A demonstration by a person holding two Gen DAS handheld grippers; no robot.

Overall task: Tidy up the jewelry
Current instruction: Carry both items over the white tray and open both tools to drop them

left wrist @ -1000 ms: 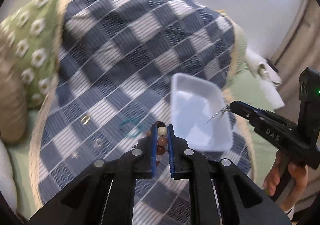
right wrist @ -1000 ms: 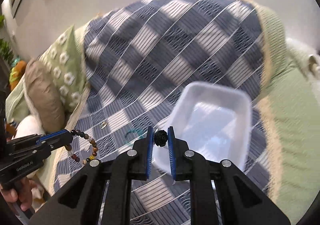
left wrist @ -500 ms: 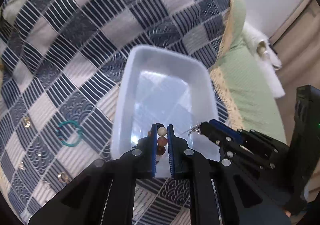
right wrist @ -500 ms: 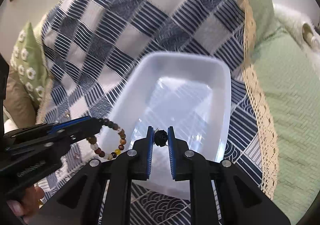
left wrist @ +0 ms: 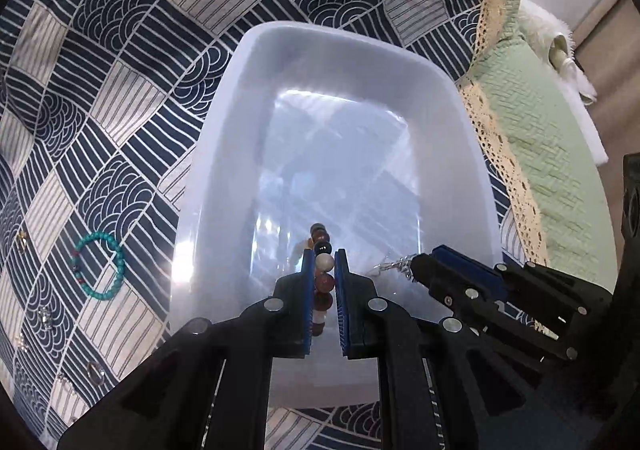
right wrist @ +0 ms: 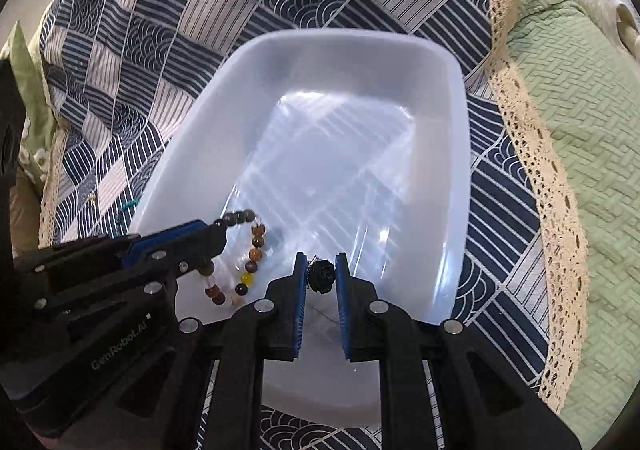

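A white plastic tray (left wrist: 224, 137) (right wrist: 460, 153) lies on a blue and grey patterned cloth. My left gripper (left wrist: 323, 262) is shut on a bracelet of brown, white and dark beads (left wrist: 323, 274) and holds it over the tray's near end; the bracelet hangs there in the right wrist view (right wrist: 250, 254). My right gripper (right wrist: 321, 270) is shut on a small black flower piece with a silver chain (right wrist: 322, 274), beside the left gripper over the tray. Its chain shows in the left wrist view (left wrist: 394, 264).
A turquoise bead bracelet (left wrist: 98, 266) lies on the cloth left of the tray. Several small rings and earrings (left wrist: 94, 372) lie scattered nearer the left edge. A green quilted cover with lace trim (right wrist: 580, 129) lies to the right.
Both grippers have moved forward and down over the tray, which now fills both views. Each still holds its piece.
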